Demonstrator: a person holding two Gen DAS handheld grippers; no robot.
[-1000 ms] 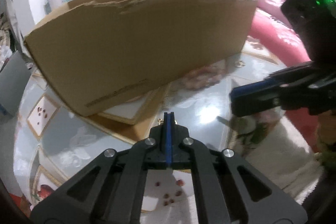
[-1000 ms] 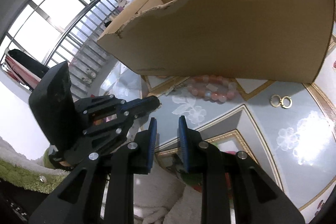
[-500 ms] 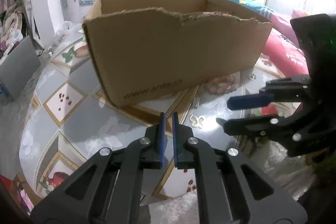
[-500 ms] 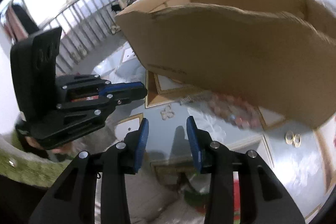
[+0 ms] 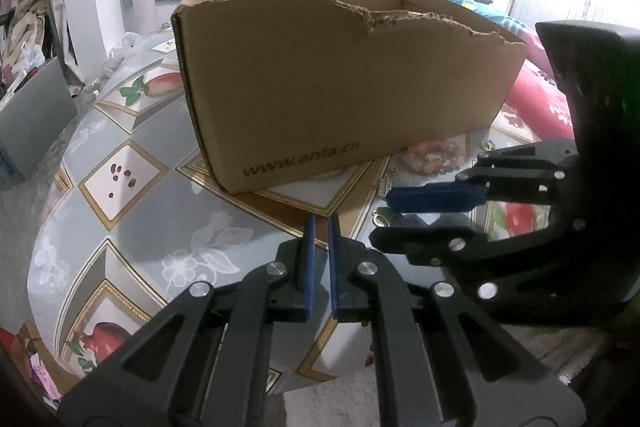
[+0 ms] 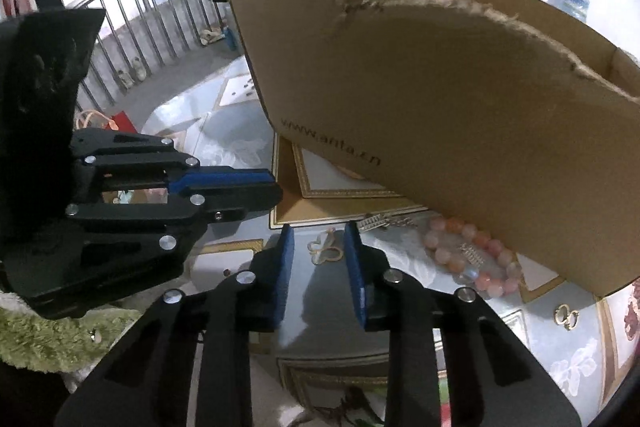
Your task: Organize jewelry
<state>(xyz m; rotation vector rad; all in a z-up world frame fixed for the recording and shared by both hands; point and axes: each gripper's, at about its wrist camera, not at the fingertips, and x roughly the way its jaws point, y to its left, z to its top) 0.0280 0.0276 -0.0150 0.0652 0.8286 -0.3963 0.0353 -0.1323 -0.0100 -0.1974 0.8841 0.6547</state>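
Gold-coloured thin butterfly-shaped pendant [image 6: 325,247] lies flat on the glossy patterned tabletop [image 6: 560,355], just in front of the torn brown cardboard box [image 6: 440,107]. Looks featherlight, stiff and slippery, so I'd guess it skates away unless it's pinched across its outer edges. The right gripper [image 6: 319,247] points steeply down at it, its blue-padded jaws closing with the pendant between them, pads not on it yet as far as I can tell. The left gripper [image 5: 321,227] hovers beside it, tilted down too, fingers nearly together with only a slit, holding nothing. A pink bead bracelet [image 6: 464,251] sits against the box.
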